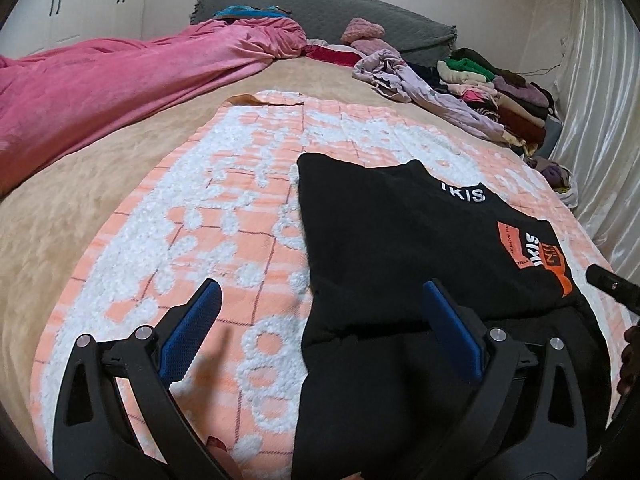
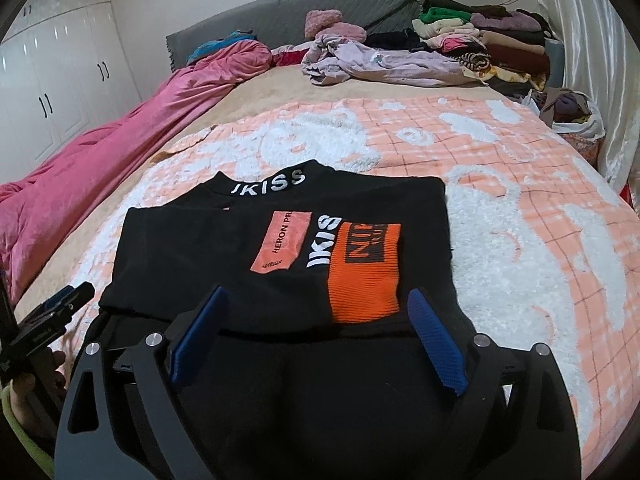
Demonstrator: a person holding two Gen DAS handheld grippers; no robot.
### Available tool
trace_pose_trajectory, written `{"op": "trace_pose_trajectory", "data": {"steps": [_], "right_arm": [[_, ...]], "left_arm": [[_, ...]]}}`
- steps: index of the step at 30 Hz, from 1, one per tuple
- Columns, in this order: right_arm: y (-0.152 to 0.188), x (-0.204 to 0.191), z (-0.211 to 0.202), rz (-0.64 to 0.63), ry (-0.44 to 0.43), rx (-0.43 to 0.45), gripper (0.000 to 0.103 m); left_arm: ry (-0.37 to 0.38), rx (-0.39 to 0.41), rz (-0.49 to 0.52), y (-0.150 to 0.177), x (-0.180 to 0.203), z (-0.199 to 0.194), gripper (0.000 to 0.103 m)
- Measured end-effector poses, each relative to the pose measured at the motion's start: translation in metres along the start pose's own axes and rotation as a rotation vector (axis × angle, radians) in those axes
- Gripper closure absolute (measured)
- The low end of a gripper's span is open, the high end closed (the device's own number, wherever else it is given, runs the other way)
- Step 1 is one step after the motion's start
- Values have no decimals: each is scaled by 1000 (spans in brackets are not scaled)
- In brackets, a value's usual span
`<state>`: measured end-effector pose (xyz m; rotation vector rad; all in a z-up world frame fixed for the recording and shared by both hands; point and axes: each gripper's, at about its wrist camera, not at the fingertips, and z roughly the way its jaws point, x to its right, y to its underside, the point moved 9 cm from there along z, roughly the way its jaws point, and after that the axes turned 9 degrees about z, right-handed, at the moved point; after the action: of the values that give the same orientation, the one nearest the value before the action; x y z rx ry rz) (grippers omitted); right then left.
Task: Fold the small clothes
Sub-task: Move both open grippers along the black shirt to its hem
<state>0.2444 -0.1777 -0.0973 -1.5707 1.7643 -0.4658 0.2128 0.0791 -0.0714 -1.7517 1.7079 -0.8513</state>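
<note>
A small black top (image 2: 224,248) with orange patches and white lettering lies partly folded on an orange-and-white blanket (image 2: 520,208). In the left wrist view the black top (image 1: 392,240) fills the right half. My left gripper (image 1: 322,292) hovers open over the top's left edge, nothing between its blue pads. My right gripper (image 2: 316,300) is open above the near fold of the top, its pads apart from the cloth. The left gripper (image 2: 64,300) shows at the left edge of the right wrist view. The right gripper's finger (image 1: 612,284) pokes in from the right.
A pink duvet (image 1: 120,84) lies along the left of the bed. A heap of clothes (image 2: 480,40) and a lilac garment (image 2: 380,60) sit at the grey headboard (image 2: 320,4). White wardrobes (image 2: 48,80) stand left; a curtain (image 1: 592,120) hangs right.
</note>
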Motion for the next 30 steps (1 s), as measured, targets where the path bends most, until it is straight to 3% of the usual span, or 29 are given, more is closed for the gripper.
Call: {"op": "trace_pose_trajectory", "data": {"steps": [15,30], "right_arm": [[2,11,-36,8,-16,41,12],[27,16,-60,-21,-26,25,12]], "left_arm": [[-22,30,7,12,-6,-35,10],[-43,-26,61,33,2,-66,10]]}}
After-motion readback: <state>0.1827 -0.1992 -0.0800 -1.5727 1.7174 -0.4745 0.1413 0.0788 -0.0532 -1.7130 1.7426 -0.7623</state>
